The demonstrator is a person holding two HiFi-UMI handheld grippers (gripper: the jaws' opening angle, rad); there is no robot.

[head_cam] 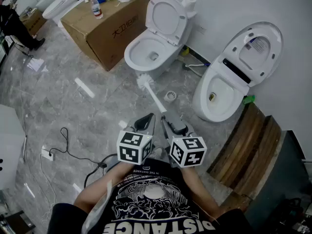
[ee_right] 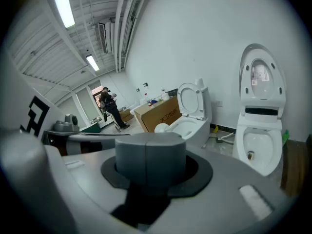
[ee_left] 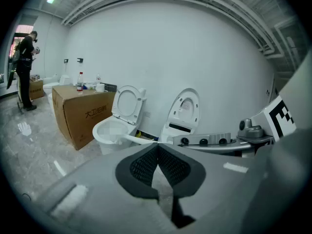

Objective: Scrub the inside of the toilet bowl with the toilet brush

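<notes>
White brush (head_cam: 145,82), handle clenched in the right gripper (head_cam: 166,118) jaws, points its head straight ahead at the bowl (head_cam: 130,56), not yet inside. The left gripper (head_cam: 148,117) jaws are pressed together on nothing.

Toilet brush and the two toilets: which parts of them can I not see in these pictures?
- Toilet brush handle's near end: head view, hidden inside the right tool.
- Brush handle in right gripper view: hidden behind the shut jaws.
- Right toilet bowl: left gripper view, behind the right tool.
- Bottle label: head view, too small.
</notes>
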